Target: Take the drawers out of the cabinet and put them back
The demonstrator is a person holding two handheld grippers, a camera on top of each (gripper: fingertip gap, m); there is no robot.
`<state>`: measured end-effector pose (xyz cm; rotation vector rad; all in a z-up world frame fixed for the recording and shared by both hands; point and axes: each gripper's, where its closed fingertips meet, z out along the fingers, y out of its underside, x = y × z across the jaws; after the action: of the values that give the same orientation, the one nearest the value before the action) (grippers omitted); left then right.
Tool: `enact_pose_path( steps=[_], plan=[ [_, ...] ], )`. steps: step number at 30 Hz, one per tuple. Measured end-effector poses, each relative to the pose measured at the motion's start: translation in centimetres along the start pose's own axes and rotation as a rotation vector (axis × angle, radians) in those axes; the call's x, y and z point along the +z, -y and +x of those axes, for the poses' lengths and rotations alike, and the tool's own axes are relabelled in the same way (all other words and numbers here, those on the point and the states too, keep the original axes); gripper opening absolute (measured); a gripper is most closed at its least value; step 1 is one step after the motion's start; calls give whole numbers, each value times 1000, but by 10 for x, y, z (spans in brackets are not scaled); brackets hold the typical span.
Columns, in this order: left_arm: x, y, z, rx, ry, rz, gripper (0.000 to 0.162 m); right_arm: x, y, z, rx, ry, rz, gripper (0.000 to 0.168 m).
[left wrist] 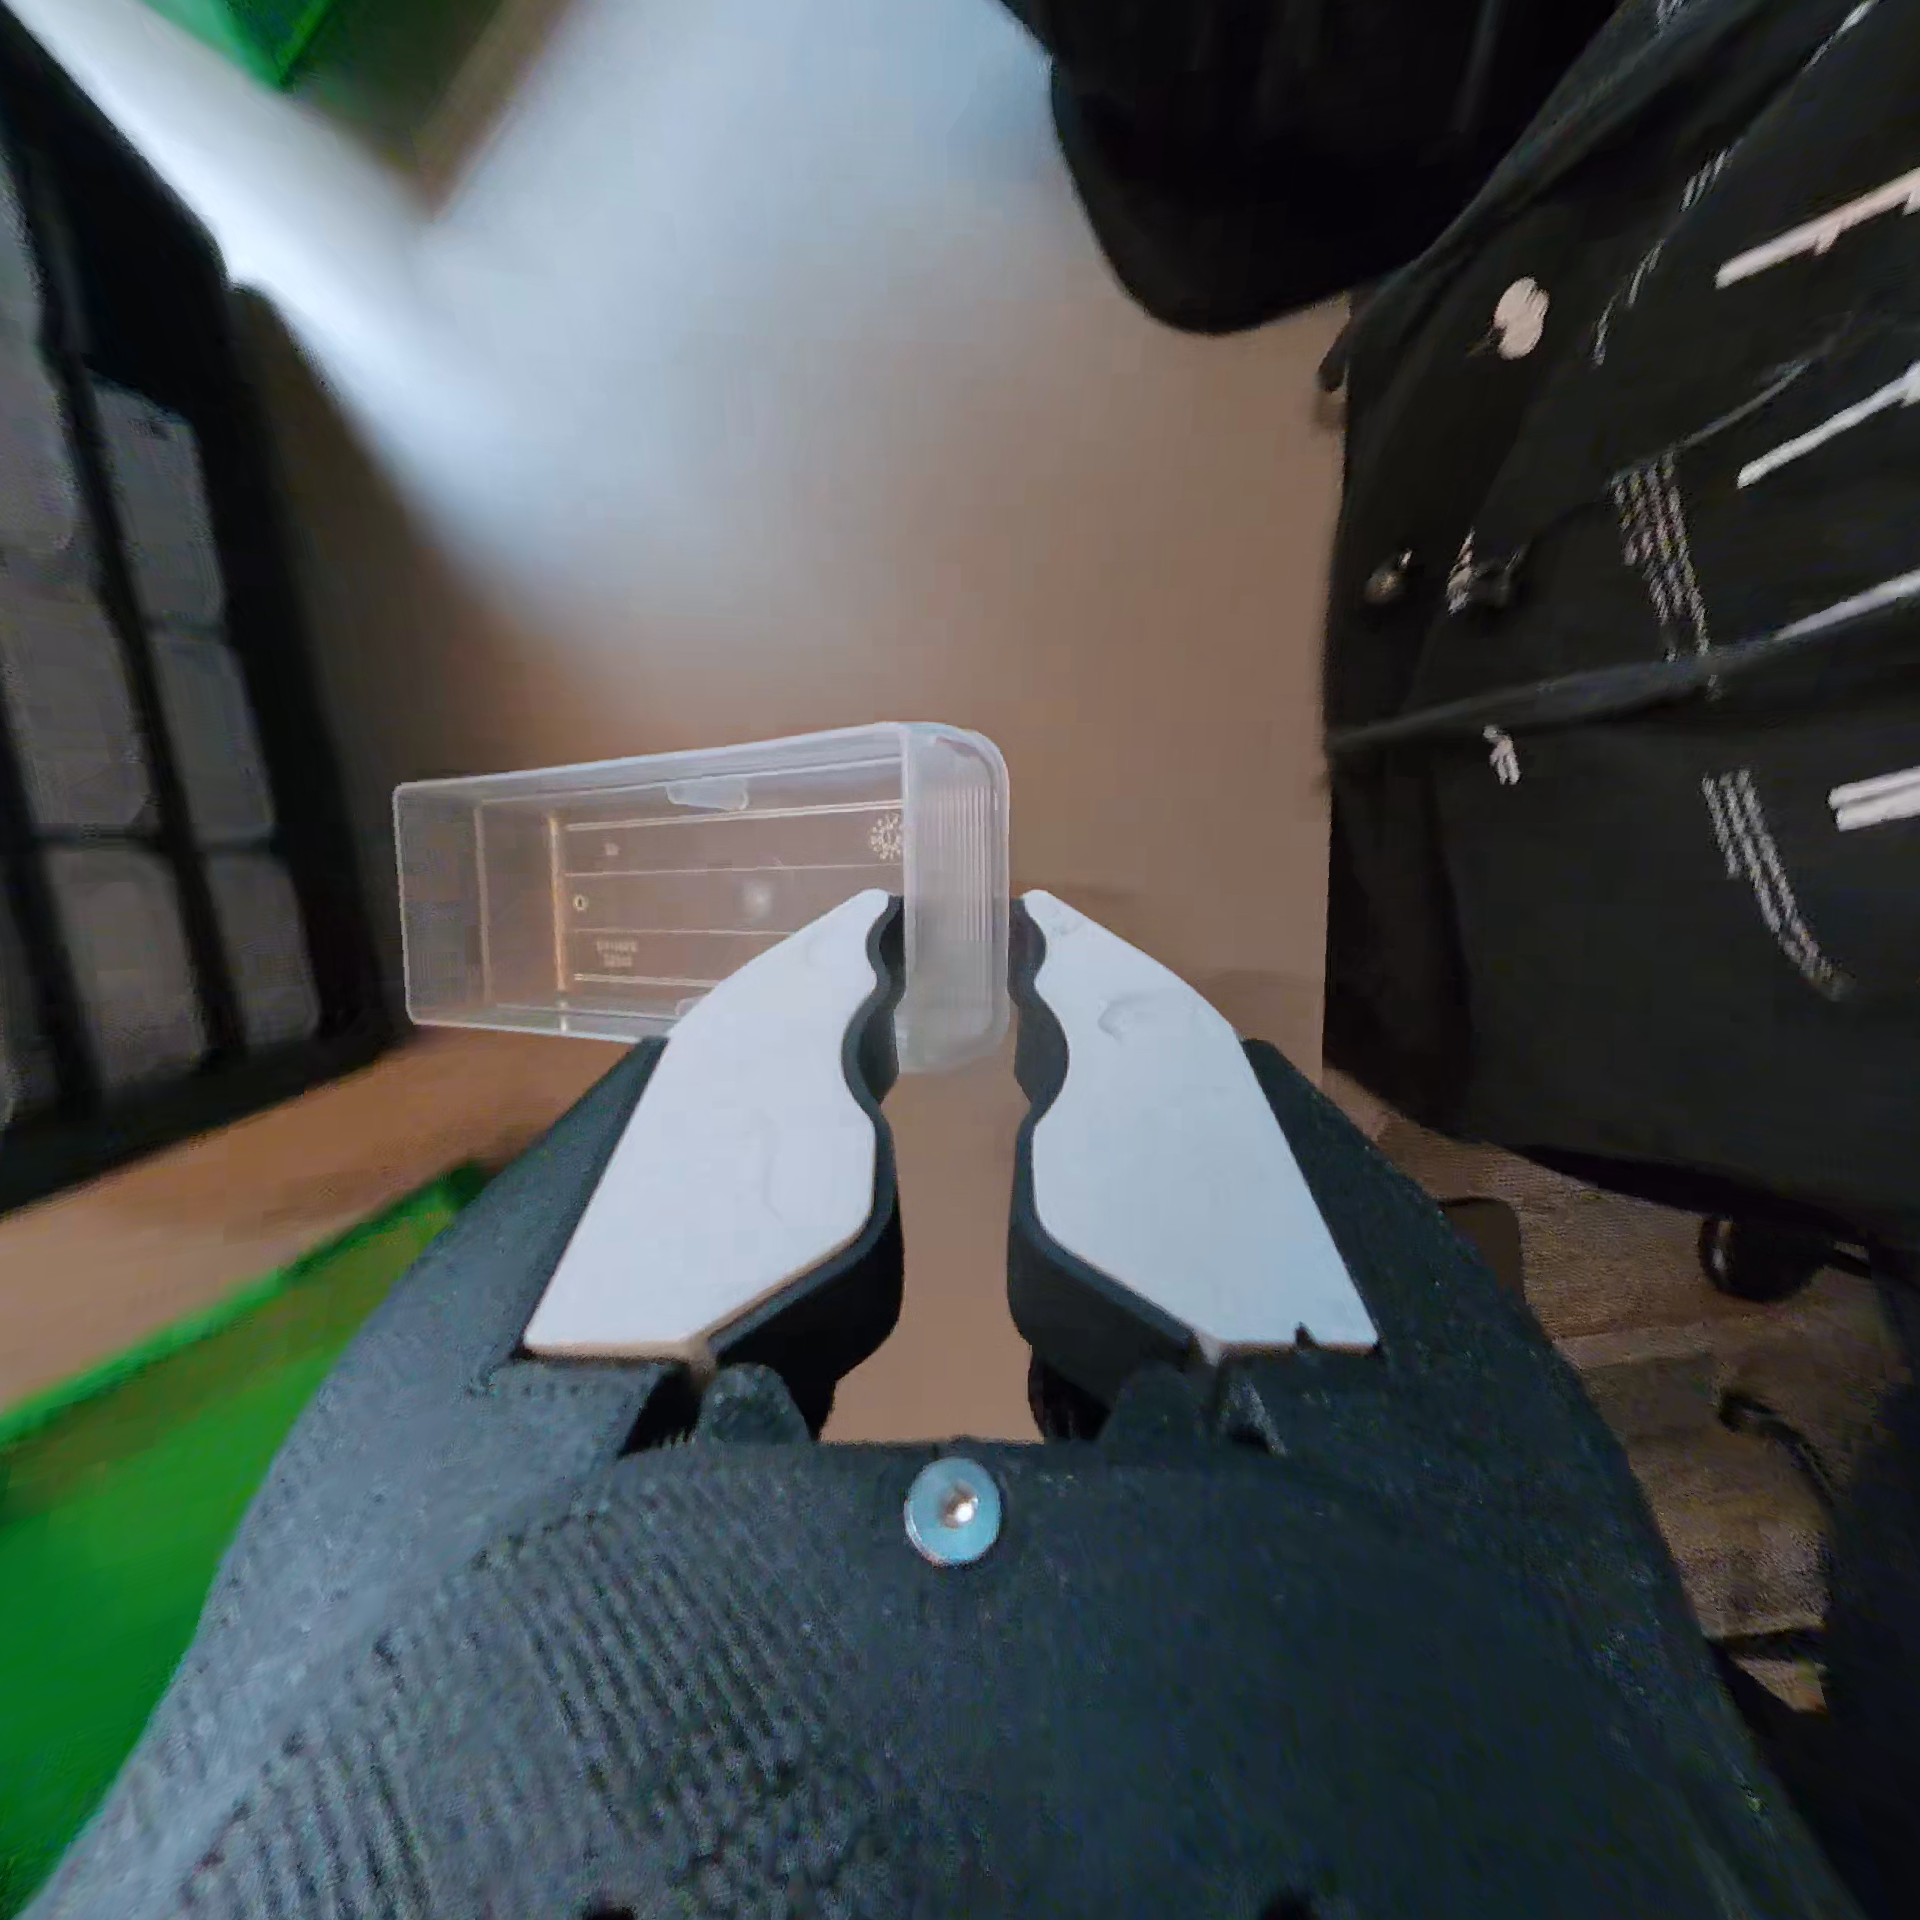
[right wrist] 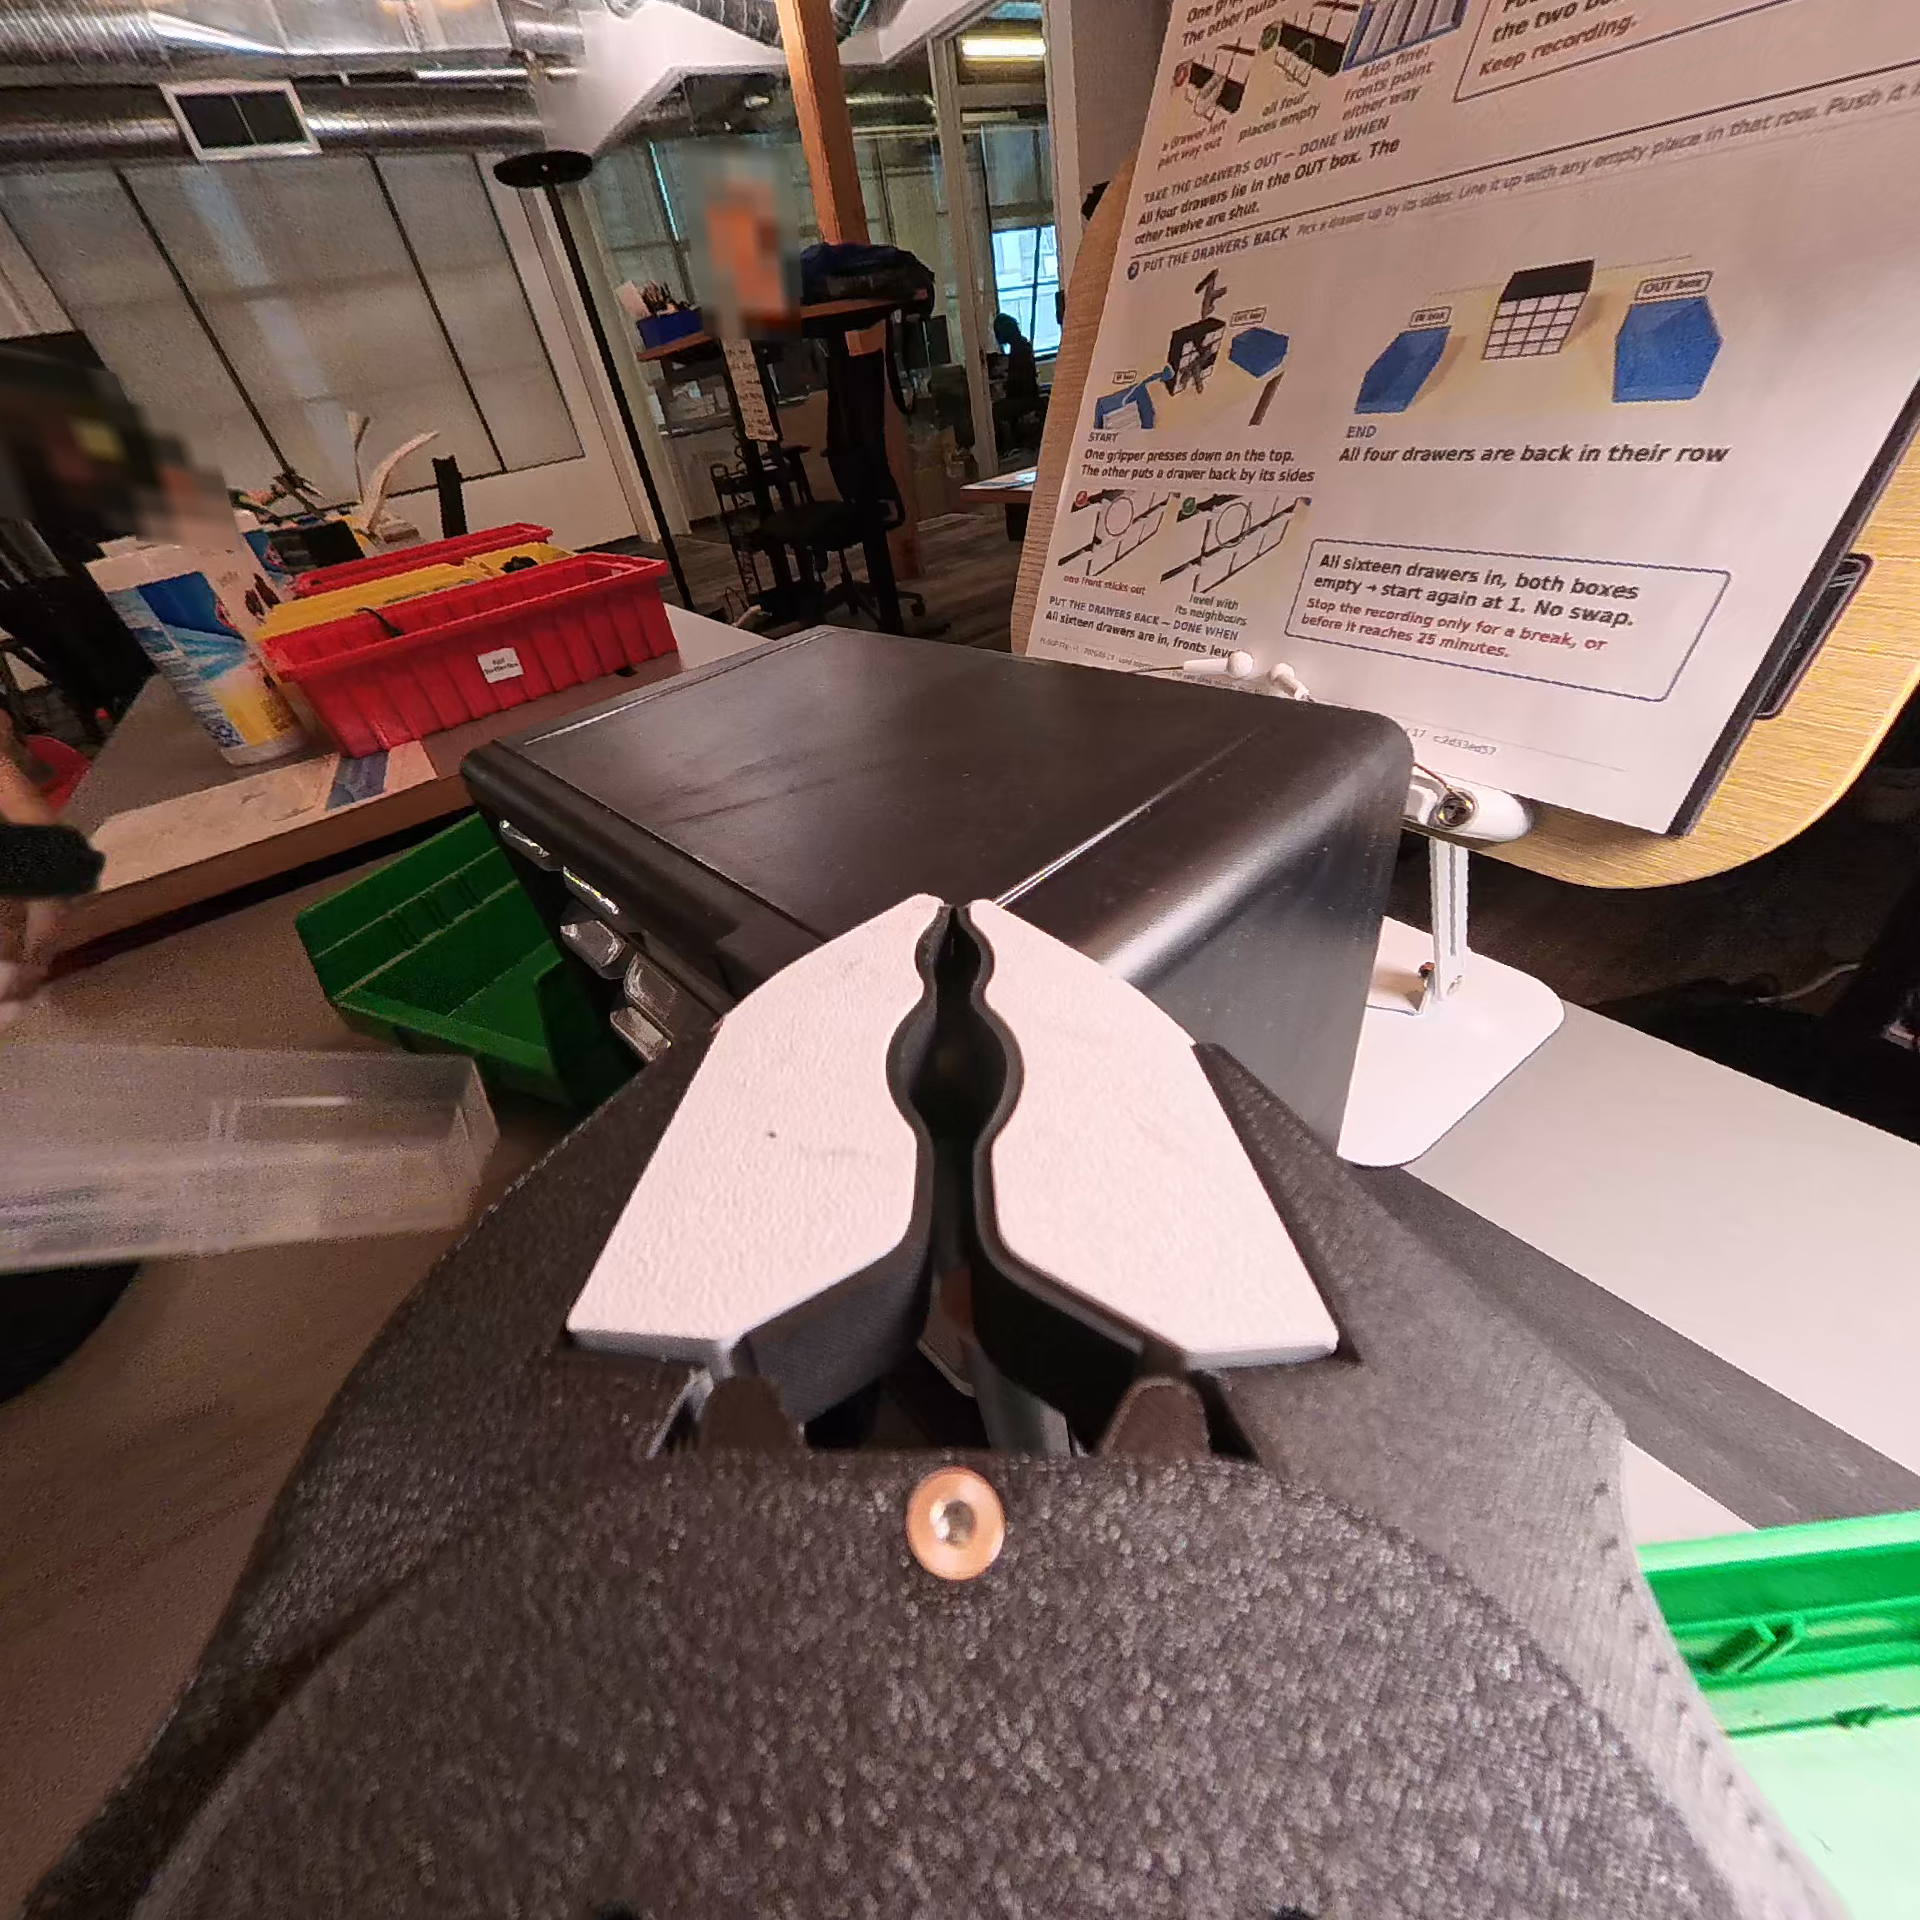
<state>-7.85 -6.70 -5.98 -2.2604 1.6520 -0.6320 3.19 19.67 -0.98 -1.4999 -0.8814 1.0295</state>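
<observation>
Item: clear plastic drawer (left wrist: 665, 894), empty, held clear of the cabinet (right wrist: 935, 790). It is clamped by its front end between the fingers of the left gripper (left wrist: 951, 925) and carried in the air above the counter (left wrist: 831, 520), its body extending to the left; a blurred part of it is also seen at the left edge of the right wrist view.

Item: black cabinet, standing on the counter. Several drawer fronts (right wrist: 623, 956) are seen along its left face; which slots are vacant cannot be told. A green bin (right wrist: 447, 966) lies just beside that face; a second green bin (right wrist: 1797, 1662) shows at lower right.

Item: right gripper (right wrist: 954, 920), jaws closed on nothing, poised over the top front corner of the cabinet; whether contact is made cannot be told.

Item: instruction sheet on a stand (right wrist: 1455, 416), behind the cabinet.

Step judged in hand: transfer of one drawer, either toward a bin or back toward its slot; direction is not shown.

Next move, as judged: the drawer is to be kept level. If returned, it must be squared to a vacant slot while the cabinet is steadied from above.
</observation>
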Motion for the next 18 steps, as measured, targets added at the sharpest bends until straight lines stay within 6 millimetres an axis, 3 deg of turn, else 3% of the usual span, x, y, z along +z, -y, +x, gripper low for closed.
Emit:
enact_pose_path(
  steps=[1,5,11,18],
  plan=[
    [10,10,-1,3,-25,5,19,0,0,0,0,0,0,0],
    [45,49,-19,6,-54,10,19,0,0,0,4,7,3,0],
    [82,102,-54,12,-67,38,19,0,0,0,3,12,2,0],
    [109,127,-83,-19,-68,38,19,-1,0,0,10,27,4,0]
  ],
)
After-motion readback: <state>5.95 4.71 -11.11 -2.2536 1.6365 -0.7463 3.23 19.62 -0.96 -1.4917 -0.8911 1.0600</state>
